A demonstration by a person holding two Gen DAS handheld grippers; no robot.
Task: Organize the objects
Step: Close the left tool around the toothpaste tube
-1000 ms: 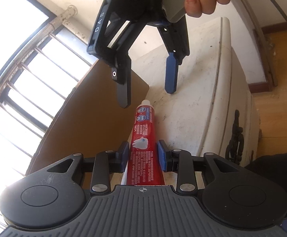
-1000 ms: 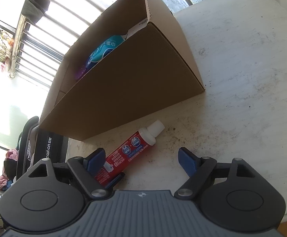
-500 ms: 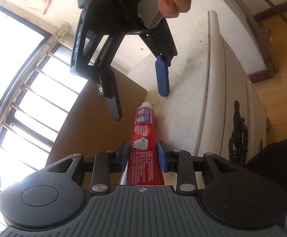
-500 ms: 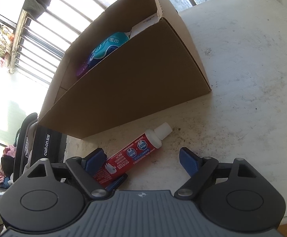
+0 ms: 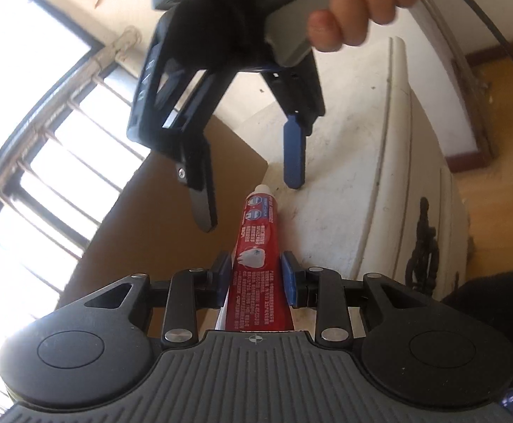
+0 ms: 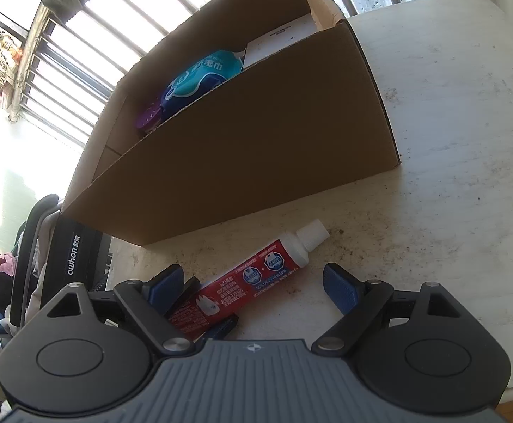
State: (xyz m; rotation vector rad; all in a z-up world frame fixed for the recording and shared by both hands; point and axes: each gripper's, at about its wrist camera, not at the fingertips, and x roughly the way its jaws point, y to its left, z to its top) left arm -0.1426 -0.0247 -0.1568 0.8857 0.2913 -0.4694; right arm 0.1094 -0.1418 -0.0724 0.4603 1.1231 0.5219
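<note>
A red toothpaste tube (image 5: 256, 243) with a white cap lies on the worn white tabletop (image 5: 355, 176) beside an open cardboard box (image 6: 242, 134). My left gripper (image 5: 256, 275) is shut on the tube's body near its flat end. The tube also shows in the right wrist view (image 6: 252, 282). My right gripper (image 6: 252, 289) is open and empty, held above the tube's cap end; in the left wrist view it (image 5: 252, 197) hangs over the cap. The box holds a teal wipes pack (image 6: 200, 77), a purple item (image 6: 148, 118) and a white carton (image 6: 281, 38).
The tabletop's front edge (image 5: 429, 190) drops to a wooden floor (image 5: 503, 183) on the right. Barred windows (image 6: 62, 35) stand behind the box. A black chair back (image 6: 76, 253) stands left of the table.
The right gripper has risen and drawn back a little from the tube, so more of the box's inside shows. The left gripper stays shut on the tube.
</note>
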